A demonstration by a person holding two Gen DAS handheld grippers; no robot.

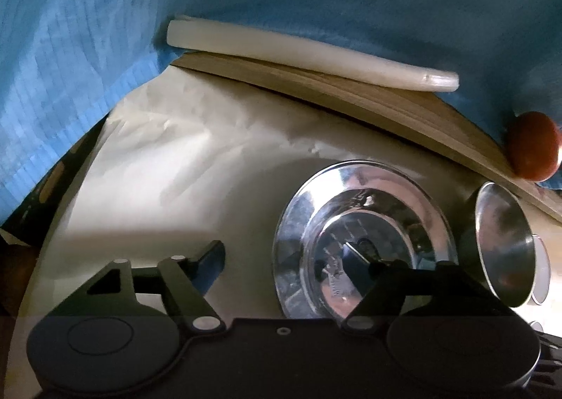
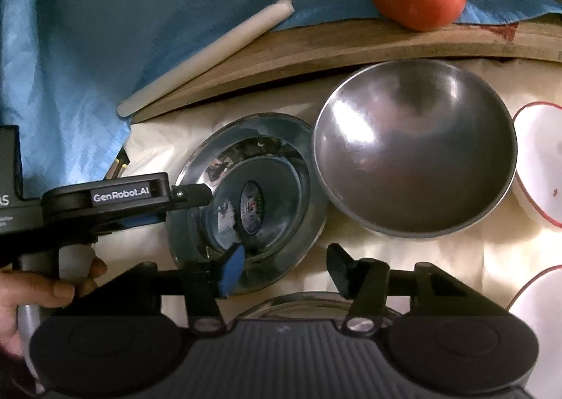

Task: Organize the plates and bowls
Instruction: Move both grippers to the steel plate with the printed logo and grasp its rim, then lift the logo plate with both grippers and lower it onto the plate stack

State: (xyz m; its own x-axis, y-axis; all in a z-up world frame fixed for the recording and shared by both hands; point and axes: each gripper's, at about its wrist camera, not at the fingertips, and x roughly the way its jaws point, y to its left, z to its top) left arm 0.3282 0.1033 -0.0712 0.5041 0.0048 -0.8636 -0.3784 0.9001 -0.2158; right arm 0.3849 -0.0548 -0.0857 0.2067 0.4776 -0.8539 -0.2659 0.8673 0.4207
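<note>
On pale paper, steel plate (image 2: 246, 202), steel bowl (image 2: 414, 149) and white dishes (image 2: 541, 167) lying apart, unstacked; nearly everything left. Left gripper (image 1: 298, 258) and right gripper (image 2: 284, 269) part-open, holding nothing.

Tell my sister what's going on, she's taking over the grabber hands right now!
Left gripper: jaws open, one finger on each side of the steel plate's rim, not pinching.
Right gripper: jaws open over the plate's near edge, holding nothing.
Steel bowl sits close beside the plate; red-rimmed white dishes lie beyond it.
Done: nothing stacked here yet.
Left: grip the plate, then group plates and bowls.
</note>
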